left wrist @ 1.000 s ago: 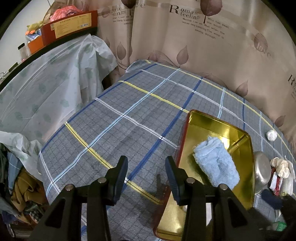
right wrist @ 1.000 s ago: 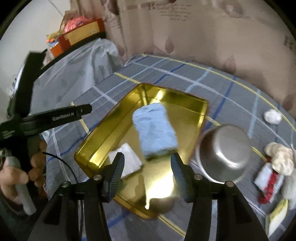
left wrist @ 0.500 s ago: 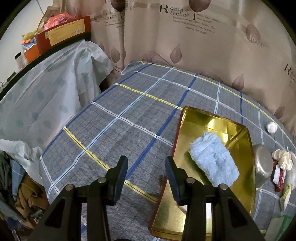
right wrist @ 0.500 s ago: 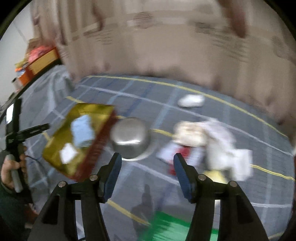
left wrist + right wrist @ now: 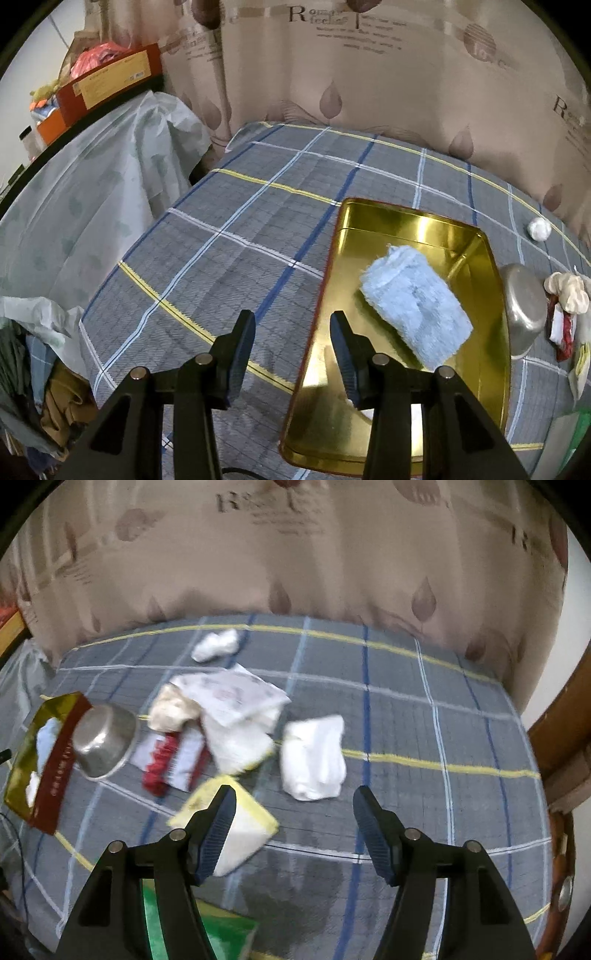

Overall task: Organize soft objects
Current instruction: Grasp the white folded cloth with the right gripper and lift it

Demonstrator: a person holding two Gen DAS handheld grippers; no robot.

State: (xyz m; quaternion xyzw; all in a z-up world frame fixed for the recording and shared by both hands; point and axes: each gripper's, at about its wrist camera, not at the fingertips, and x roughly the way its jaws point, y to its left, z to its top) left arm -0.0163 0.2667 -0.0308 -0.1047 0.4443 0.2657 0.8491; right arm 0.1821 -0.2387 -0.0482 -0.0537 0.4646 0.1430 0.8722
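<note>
R hand-held gripper jaws just opening, empty, aimed at white cloth for next pick | L hand-held gripper apart, empty, by gold tray w/ blue towel sorted in.

Right gripper: jaws parted, just been opening, nothing between them, above plaid cloth. White folded cloth ahead of the fingertips. Yellow-edged sponge beside left finger. Steel bowl inverted, touching gold tray at far left. Crumpled white wad near curtain.
</note>
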